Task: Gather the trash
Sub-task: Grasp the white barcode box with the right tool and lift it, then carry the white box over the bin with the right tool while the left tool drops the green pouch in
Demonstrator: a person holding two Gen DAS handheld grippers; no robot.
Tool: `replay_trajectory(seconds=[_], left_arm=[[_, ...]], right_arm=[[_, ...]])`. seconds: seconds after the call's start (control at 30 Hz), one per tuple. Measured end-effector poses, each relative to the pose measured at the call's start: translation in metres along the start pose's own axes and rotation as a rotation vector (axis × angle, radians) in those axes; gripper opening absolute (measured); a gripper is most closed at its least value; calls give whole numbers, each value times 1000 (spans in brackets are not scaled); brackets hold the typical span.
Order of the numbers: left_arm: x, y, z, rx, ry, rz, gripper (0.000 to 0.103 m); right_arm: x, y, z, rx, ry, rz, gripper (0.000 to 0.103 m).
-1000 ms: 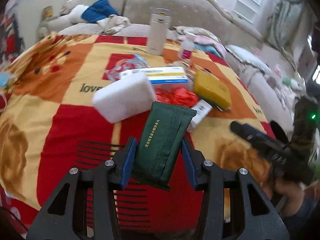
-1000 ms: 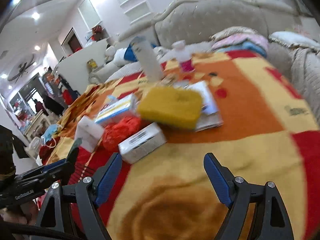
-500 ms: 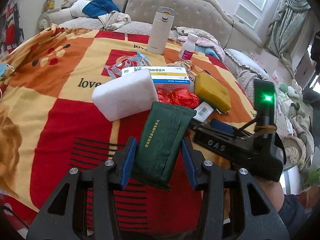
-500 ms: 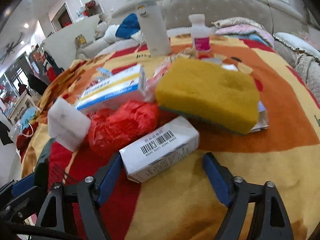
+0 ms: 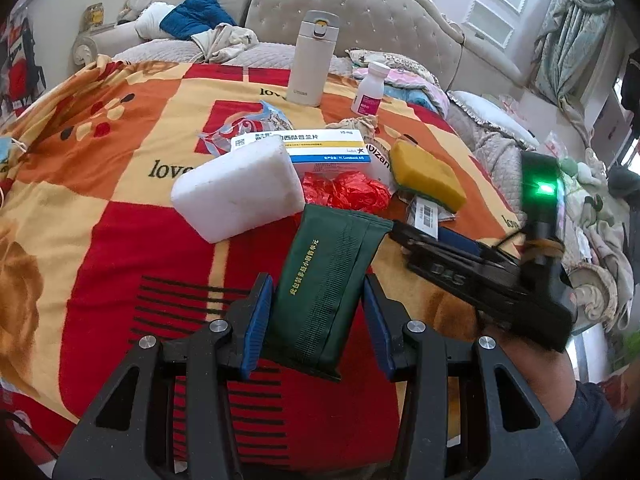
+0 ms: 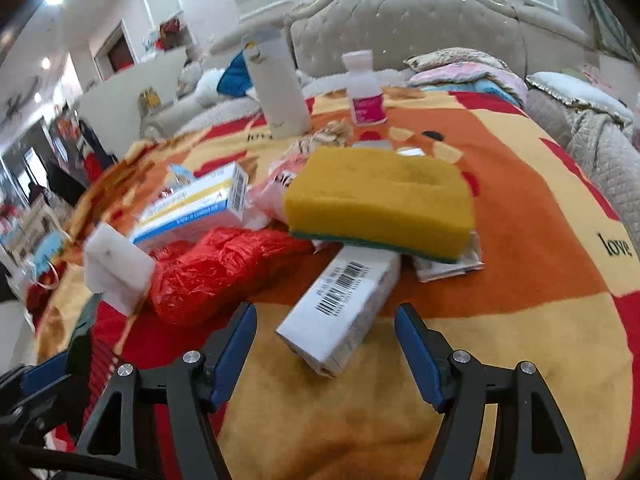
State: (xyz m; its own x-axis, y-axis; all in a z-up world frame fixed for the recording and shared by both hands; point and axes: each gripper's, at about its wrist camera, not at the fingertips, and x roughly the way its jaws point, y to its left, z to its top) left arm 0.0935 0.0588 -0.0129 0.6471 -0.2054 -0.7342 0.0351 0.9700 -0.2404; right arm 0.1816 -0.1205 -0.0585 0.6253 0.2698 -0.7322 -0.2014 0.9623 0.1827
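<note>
Left gripper (image 5: pixel 316 320) clamped on green tissue pack (image 5: pixel 326 280) above blanket (image 5: pixel 120 200). Right gripper (image 6: pixel 326 344) wide open, straddling white barcode box (image 6: pixel 340 308), touching nothing.

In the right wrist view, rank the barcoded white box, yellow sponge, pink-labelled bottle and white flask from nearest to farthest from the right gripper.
1. barcoded white box: just ahead of the open right gripper, reaching in between its fingers.
2. yellow sponge: behind the box, overlapping its far end.
3. pink-labelled bottle and white flask: both at the far edge, bottle right, flask left; too close to call.
</note>
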Motion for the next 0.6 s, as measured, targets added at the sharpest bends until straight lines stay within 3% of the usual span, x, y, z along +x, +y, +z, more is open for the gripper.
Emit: replay_trajectory(seconds=[0.07, 0.1, 0.13, 0.23, 0.4, 0.6], left_arm=[[1, 0, 0, 0, 3, 1, 43], [1, 0, 0, 0, 2, 2, 43], [1, -1, 0, 1, 3, 2, 43], [1, -6, -1, 13, 4, -4, 43], [-1, -18, -3, 53, -7, -4, 43], [-4, -42, -3, 88, -9, -27, 43]], right_arm=[[4, 0, 2, 12, 6, -73, 69], [3, -3, 2, 26, 6, -76, 64], [2, -7, 2, 37, 6, -68, 38], [-11, -15, -3, 23, -16, -17, 28], [-53, -37, -17, -22, -54, 87, 28], [-107, -77, -25, -67, -85, 114, 28]])
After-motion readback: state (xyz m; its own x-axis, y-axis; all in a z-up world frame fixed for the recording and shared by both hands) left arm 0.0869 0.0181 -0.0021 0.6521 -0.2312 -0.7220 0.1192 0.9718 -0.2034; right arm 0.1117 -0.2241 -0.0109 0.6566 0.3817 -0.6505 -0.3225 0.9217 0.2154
